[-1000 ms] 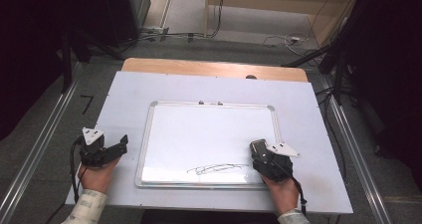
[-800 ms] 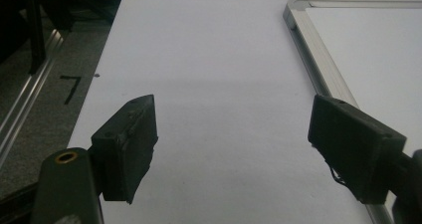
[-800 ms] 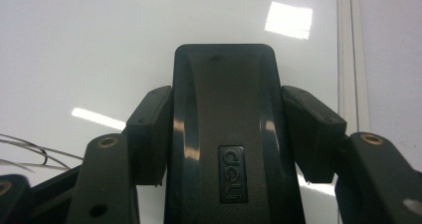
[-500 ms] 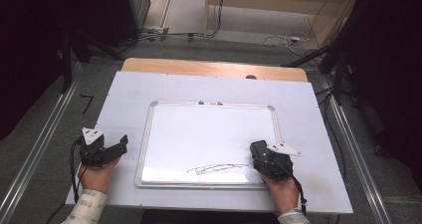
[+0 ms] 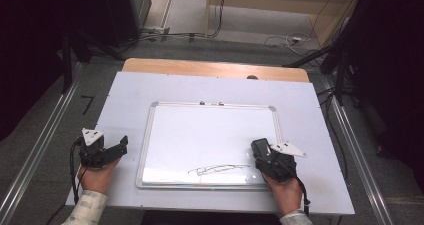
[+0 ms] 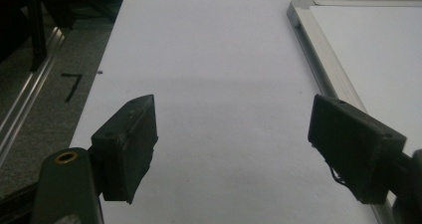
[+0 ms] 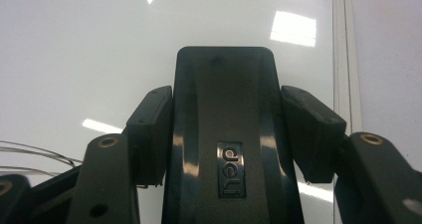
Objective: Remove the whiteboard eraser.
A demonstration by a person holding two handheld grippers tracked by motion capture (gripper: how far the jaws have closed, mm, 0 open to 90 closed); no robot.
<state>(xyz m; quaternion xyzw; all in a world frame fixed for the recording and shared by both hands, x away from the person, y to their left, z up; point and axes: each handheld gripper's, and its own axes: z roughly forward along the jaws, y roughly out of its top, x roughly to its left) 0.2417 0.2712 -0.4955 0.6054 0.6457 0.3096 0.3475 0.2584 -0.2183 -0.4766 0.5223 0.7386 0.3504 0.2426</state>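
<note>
At the lower right of the high view, the right gripper (image 5: 264, 155) sits over the bottom right corner of the whiteboard (image 5: 210, 135), held by a hand (image 5: 287, 195) that enters from the bottom edge. Its jaws clamp a black eraser (image 7: 224, 134) from both sides; in the right gripper view the eraser fills the centre of the frame, a small embossed logo on its glossy back, and the jaw pads press against its left and right flanks. Just left of the eraser in the high view, a thin black scribble (image 5: 217, 170) runs along the board's lower part. The whiteboard lies flat in the middle of the pale table (image 5: 125, 95), its metal frame closed all round. At the lower left of the high view, the left gripper (image 5: 112, 147) rests on the table just beside the board's left edge, its jaws spread wide and holding nothing; the left gripper view shows bare tabletop between them.
</note>
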